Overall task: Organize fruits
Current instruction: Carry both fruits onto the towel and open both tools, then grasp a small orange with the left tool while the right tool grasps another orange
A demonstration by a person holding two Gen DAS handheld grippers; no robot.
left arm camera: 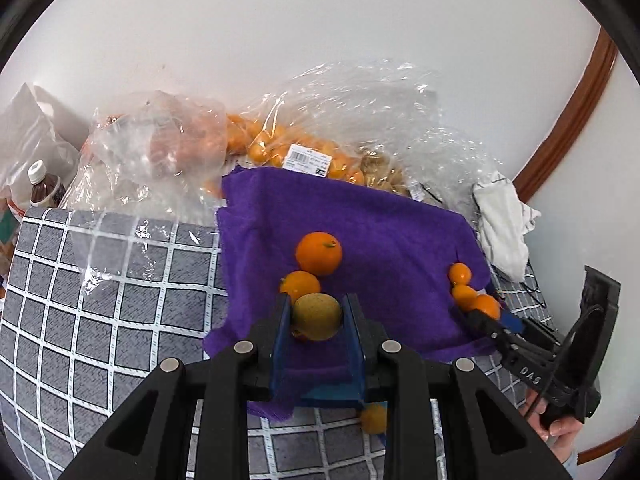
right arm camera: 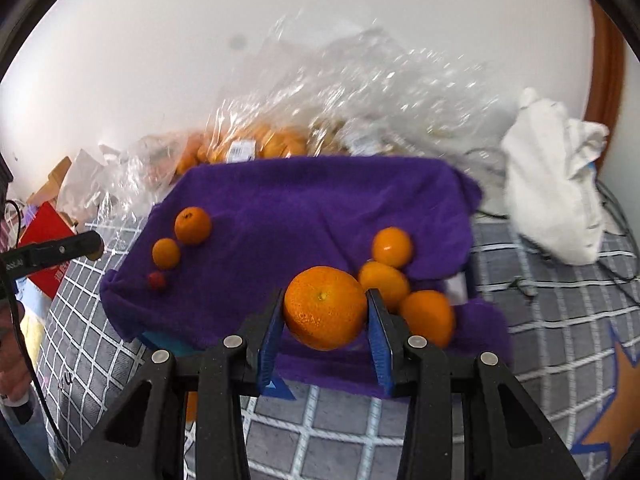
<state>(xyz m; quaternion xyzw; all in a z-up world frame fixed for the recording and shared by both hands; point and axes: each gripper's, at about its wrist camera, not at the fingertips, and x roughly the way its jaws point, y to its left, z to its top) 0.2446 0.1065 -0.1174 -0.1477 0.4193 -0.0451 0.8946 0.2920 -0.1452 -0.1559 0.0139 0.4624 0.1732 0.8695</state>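
Fruit is filling both your grippers: your left gripper [left arm camera: 317, 316] is clamping a yellow-green fruit [left arm camera: 317, 317] over the purple towel [left arm camera: 380, 224], just in front of two oranges [left arm camera: 319, 253]. Your right gripper [right arm camera: 325, 312] is squeezing a big orange [right arm camera: 325, 307] between its blue pads [right arm camera: 270, 338], with three smaller oranges [right arm camera: 385, 283] crowding just beside its right finger. Clear plastic bags [left arm camera: 312, 120] of fruit are piling up behind the towel, and a white cloth [right arm camera: 556, 196] is lying on the checked tablecloth [left arm camera: 100, 320].
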